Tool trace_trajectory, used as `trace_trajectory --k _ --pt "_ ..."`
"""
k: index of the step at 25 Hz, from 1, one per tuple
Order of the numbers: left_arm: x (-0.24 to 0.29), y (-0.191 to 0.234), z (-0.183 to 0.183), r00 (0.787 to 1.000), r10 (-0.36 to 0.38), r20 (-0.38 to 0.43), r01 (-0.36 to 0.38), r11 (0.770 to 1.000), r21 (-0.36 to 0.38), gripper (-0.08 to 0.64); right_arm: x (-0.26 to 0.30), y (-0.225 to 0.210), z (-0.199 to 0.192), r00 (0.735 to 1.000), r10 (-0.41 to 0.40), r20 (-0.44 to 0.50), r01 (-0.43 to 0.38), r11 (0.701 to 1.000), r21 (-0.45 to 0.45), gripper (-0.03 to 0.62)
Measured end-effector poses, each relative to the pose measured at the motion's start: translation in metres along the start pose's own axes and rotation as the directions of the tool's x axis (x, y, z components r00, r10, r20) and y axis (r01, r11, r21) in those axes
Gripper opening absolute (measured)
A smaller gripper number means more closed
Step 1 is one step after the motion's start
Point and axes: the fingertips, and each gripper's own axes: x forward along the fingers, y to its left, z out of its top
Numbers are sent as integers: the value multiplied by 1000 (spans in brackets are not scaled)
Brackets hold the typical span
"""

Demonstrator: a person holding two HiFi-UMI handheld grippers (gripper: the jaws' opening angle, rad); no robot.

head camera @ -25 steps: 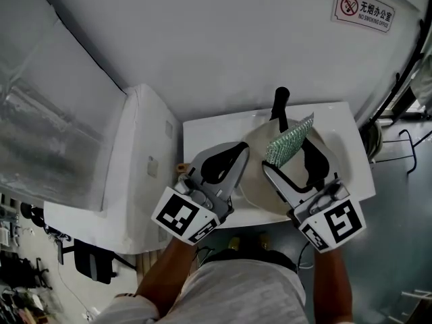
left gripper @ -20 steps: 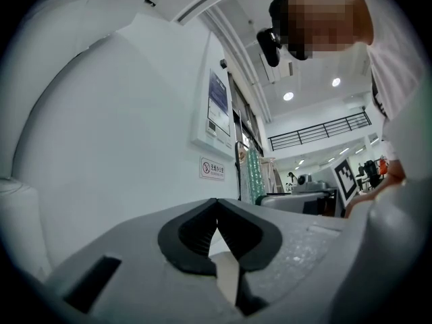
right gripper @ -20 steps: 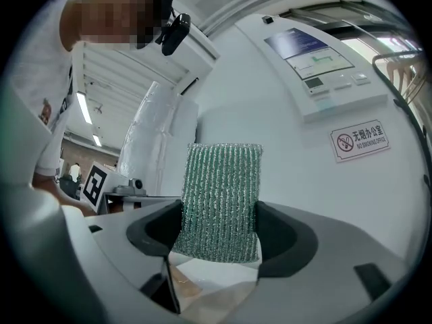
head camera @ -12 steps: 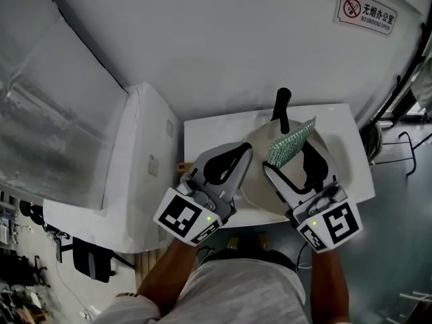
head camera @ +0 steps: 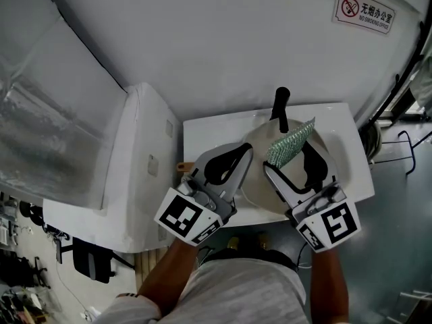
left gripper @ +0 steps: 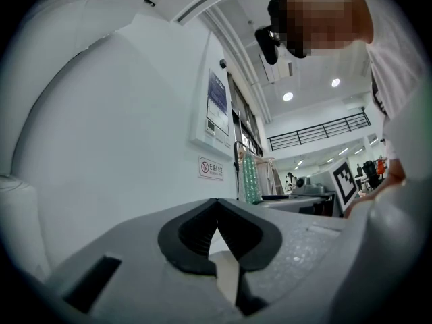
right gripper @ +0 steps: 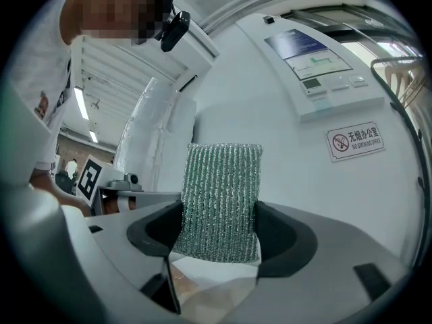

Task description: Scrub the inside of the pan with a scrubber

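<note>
Nothing has visibly moved since the earlier head-view frames: both grippers and the pan sit where they were.

Scrubber [right gripper: 219, 204]: flat rectangular pad of green, glittery knit mesh with vertical ribbing. It stands upright, with its lower part clamped between the dark pads of the right gripper [right gripper: 219, 238] and its upper half free above the jaw tips. In the head view the scrubber [head camera: 289, 144] is over the pan's interior, tilted up and to the right; contact with the pan surface cannot be judged.

Pan [head camera: 255, 181]: round, shallow, with a smooth pale cream inside. Its black handle [head camera: 281, 106] points away from the person toward the wall. No contents are visible in the part not covered by the grippers. It rests on a white table [head camera: 209, 137].

Right gripper [head camera: 289, 159]: reaches forward over the pan, roughly level, with its marker cube nearest the person.

Left gripper [head camera: 241, 152]: grey body, black ribbed pads, set over the pan's left edge. In its own view the left gripper [left gripper: 217, 204] has its jaw tips closed together with nothing between them.

Bare forearms enter from the frame bottom, side by side.

Surroundings: a white boxy cabinet [head camera: 135, 160] just left of the table; a smooth white wall bearing a no-smoking sign [head camera: 365, 9].
</note>
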Motion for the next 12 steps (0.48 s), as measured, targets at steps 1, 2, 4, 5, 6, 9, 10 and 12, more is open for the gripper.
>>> trace_trajectory --k 1,2,4,5,6,9,10,12 --pt "0 -1 0 1000 -1 0 1 1000 -1 15 -1 0 0 1000 -1 -1 1 1000 0 339" --pt "0 -1 0 1000 -2 1 2 1000 -1 15 -1 0 0 1000 -3 -2 3 1000 1 339" --pt "0 -3 1 1000 -3 2 3 1000 -1 15 -3 0 0 1000 -4 -5 4 1000 1 339" --pt "0 -3 1 1000 -3 2 3 1000 -1 15 -3 0 1 1000 -4 -6 4 1000 0 339" --pt "-1 -3 2 1000 -3 2 3 1000 -1 15 -3 1 1 1000 -4 -6 4 1000 0 339" --pt "-2 -4 2 1000 -4 3 4 1000 -1 15 -4 2 1 1000 -4 -8 4 1000 -1 339" --pt "-2 -5 2 1000 -4 3 4 1000 -1 15 -4 2 1 1000 -4 -8 4 1000 0 339" --pt "-2 -5 2 1000 -4 3 4 1000 -1 15 -5 3 1 1000 -4 -8 4 1000 1 339"
